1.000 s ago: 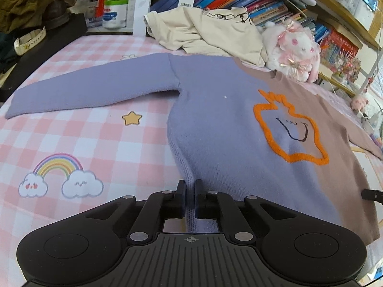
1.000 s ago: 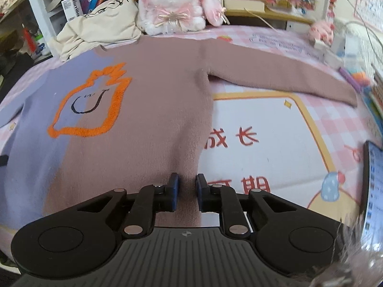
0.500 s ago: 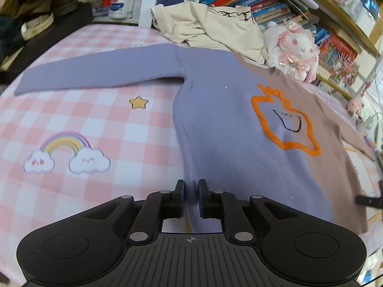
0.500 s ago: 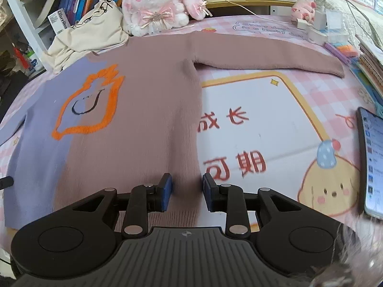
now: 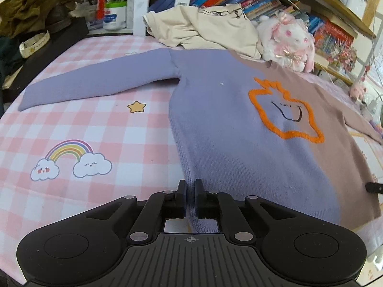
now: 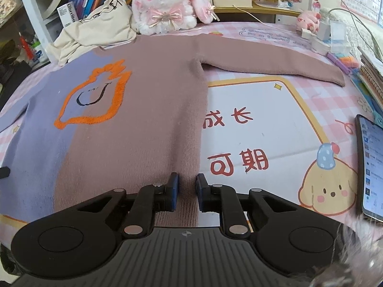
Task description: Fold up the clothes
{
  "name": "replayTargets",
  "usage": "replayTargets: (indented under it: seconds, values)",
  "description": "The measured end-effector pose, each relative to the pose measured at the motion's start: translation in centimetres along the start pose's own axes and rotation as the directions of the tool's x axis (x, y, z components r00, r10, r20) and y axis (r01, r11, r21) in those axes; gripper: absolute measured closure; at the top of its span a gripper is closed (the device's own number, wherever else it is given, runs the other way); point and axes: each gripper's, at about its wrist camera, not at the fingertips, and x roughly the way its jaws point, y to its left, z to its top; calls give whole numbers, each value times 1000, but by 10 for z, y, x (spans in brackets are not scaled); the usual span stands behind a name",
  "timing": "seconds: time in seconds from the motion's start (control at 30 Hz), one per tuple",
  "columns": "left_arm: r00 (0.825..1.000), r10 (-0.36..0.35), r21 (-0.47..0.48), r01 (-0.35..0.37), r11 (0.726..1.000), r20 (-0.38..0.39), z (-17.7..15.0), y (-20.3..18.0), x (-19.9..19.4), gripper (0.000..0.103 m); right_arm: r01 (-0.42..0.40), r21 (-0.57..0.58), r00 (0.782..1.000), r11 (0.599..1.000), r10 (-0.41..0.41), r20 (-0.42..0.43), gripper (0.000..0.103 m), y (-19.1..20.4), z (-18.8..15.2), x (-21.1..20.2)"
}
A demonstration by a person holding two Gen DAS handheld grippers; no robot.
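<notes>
Both grippers at the near hem of a two-tone sweater spread flat on a pink checked sheet.

Left wrist view: left gripper (image 5: 190,197) at the near left hem corner of the sweater (image 5: 229,148), jaws closing, almost together, with the lilac hem edge pinched in the narrow gap; more open than a second ago, less than half a second ago. Lilac sleeve stretched far left, cream garment (image 5: 205,27) and plush rabbit (image 5: 286,41) at the far edge, much as before. Right wrist view: right gripper (image 6: 187,195) at the near right hem, jaws closing from the wider spread of half a second ago, brown hem between the blue pads (image 6: 174,195), contact too unclear to tell. Brown sleeve reaching far right, phone (image 6: 372,171) at the right edge, sheet (image 6: 251,119) bare beside the sweater.
</notes>
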Motion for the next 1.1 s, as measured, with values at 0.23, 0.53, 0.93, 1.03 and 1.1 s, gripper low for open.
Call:
replayTargets:
  seconds: [0.23,0.53,0.93,1.03,1.1]
  values:
    - [996,83,-17,-83,996,28,-4,-17,-18,73,-2,-48,1000,999,2,12,52,2,1,-4]
    - [985,119,-36,-116,993,125,-5,-58,-49,21,25,-126,993,992,-10,116,5,12,5,-31]
    - [968,192,-5,-193,981,160,-38,-93,-67,17,33,-181,983,983,1,185,0,21,-23,-46]
    - [968,194,20,-200,980,157,-39,-95,-67,15,26,-180,985,983,6,174,0,23,-25,-44]
    - [969,194,37,-202,979,156,-40,-96,-67,15,26,-179,986,984,4,165,0,25,-27,-43]
